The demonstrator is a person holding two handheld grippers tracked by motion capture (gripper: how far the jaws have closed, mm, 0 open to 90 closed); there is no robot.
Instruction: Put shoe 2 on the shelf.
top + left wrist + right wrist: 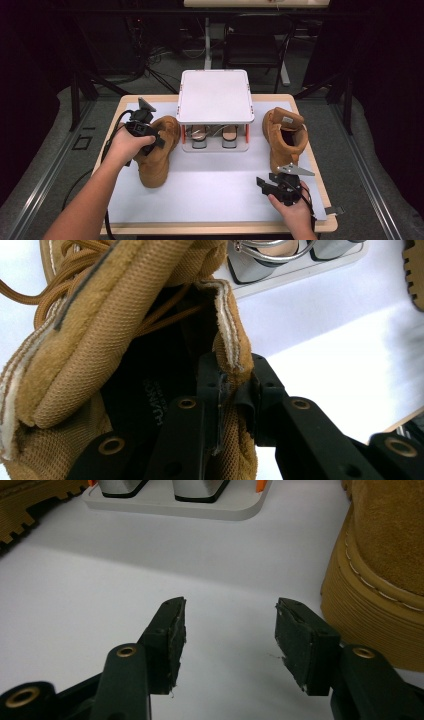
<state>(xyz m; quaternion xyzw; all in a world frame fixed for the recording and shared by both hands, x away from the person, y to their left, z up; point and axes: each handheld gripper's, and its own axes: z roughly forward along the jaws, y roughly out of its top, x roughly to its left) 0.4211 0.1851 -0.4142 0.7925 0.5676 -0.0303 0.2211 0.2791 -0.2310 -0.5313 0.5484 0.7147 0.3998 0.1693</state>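
Observation:
Two tan suede boots stand on the white mat. The left boot [159, 150] is beside the white two-tier rack [215, 95], toe toward me. My left gripper [146, 129] is shut on the collar edge of that left boot [227, 330], one jaw inside the opening and one outside. The right boot [284, 135] stands right of the rack. My right gripper [264, 184] hovers open near the front right of the mat, just left of the right boot's toe [385, 555], with nothing between its fingers [170, 640].
Under the rack's top shelf sits a pair of shoes with silver heels [215, 136]. The wooden table's edge [215, 229] runs along the front. Open mat lies between the two boots. Dark floor and a chair lie beyond the table.

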